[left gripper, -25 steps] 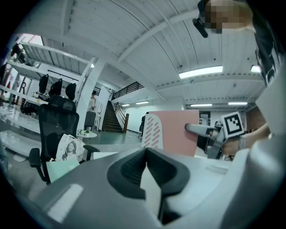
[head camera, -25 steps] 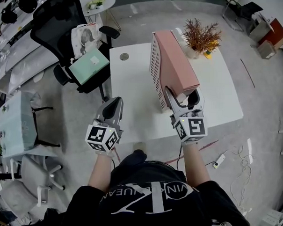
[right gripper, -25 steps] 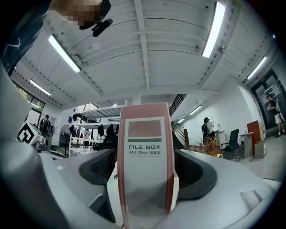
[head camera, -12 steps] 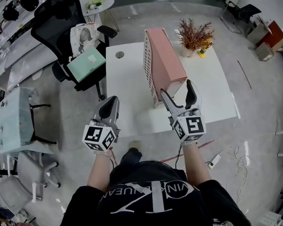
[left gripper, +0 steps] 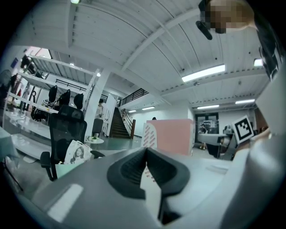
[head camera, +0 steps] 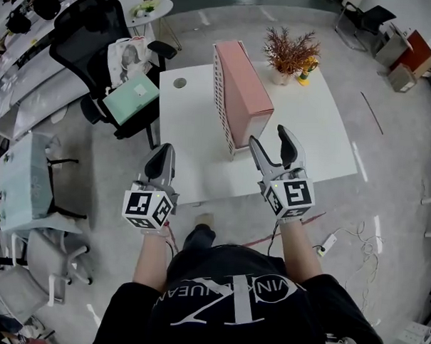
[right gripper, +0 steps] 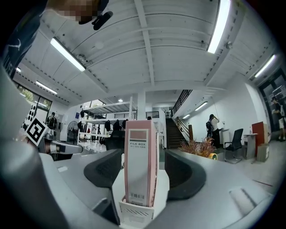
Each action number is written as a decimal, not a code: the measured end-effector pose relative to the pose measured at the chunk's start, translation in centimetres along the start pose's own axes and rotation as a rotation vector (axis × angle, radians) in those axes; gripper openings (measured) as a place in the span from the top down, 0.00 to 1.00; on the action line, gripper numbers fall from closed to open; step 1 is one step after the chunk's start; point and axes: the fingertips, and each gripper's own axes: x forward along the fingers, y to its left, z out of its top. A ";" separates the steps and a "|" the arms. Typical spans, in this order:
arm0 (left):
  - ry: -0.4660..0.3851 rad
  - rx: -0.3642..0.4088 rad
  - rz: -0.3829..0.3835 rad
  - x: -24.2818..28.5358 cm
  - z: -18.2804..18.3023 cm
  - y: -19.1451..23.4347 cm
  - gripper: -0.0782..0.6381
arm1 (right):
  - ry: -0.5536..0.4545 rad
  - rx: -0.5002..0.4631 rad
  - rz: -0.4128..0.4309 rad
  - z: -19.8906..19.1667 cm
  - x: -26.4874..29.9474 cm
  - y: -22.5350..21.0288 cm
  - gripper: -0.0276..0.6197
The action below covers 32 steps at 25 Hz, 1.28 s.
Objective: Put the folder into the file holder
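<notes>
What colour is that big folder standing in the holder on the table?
The folder is pale pink; the head view shows it best.

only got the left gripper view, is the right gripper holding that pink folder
Observer: No. The right gripper is open; its jaws have just been closing partway with nothing between them, the folder just ahead, untouched.
Operator: is it in the holder then
Observer: Yes, upright in the white file holder, spine label facing the right gripper.
Operator: what's behind it on the table
Observer: A potted dried plant at the table's far edge.
</notes>
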 end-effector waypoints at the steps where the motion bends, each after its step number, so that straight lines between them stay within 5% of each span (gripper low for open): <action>1: -0.003 0.003 0.003 -0.1 0.1 -0.1 0.89 | 0.004 -0.002 0.000 -0.1 -0.3 0.0 0.49; 16: -0.019 0.051 0.062 -2.7 0.7 -2.0 0.89 | 0.044 0.009 -0.023 -0.4 -4.0 -0.5 0.86; 32: -0.041 0.091 0.125 -5.6 1.2 -4.0 0.89 | 0.062 0.046 -0.006 -0.7 -7.7 -0.8 0.94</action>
